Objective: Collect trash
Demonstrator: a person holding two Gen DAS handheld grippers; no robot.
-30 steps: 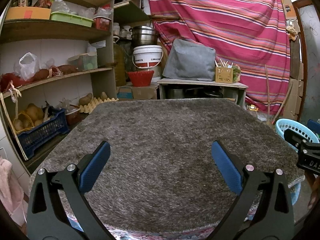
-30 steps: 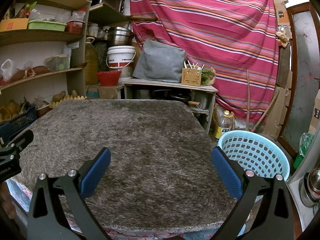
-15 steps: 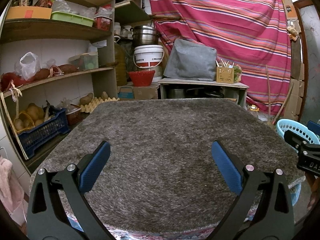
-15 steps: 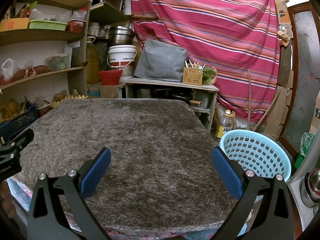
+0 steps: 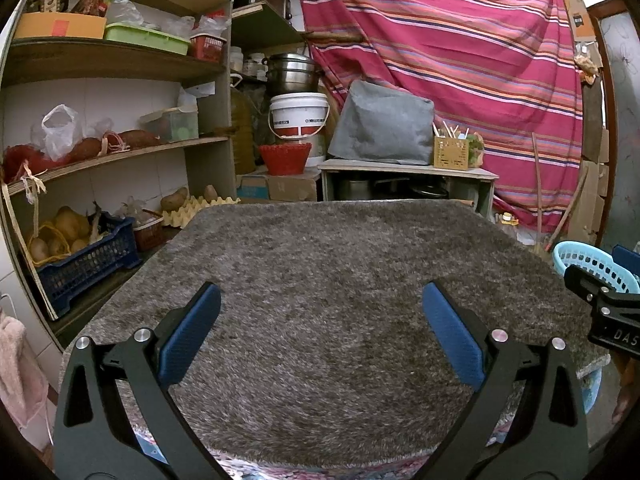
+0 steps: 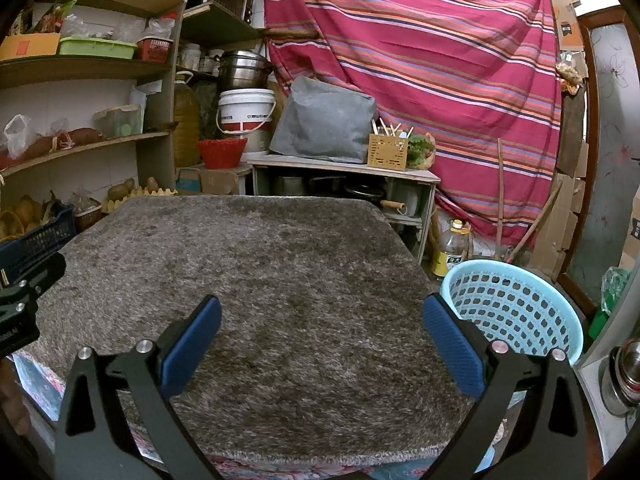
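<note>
I am holding the left hand-held gripper [image 5: 320,320] spread wide over the shaggy tabletop [image 5: 320,264]; right hand-held gripper [image 6: 320,320] is gaping empty too; blue basket [image 6: 516,308] is sitting beside the tabletop's right edge.

A shaggy grey-brown pile rug [image 6: 248,280] looks rough and matt. The pale blue perforated plastic basket [image 6: 516,308] is smooth. Behind, a striped red cloth drape [image 6: 420,60] hangs creased, a shiny steel pot [image 5: 292,72] tops a glossy white plastic bucket [image 5: 298,114], and the shelves [image 5: 116,62] seem bare wood.
</note>
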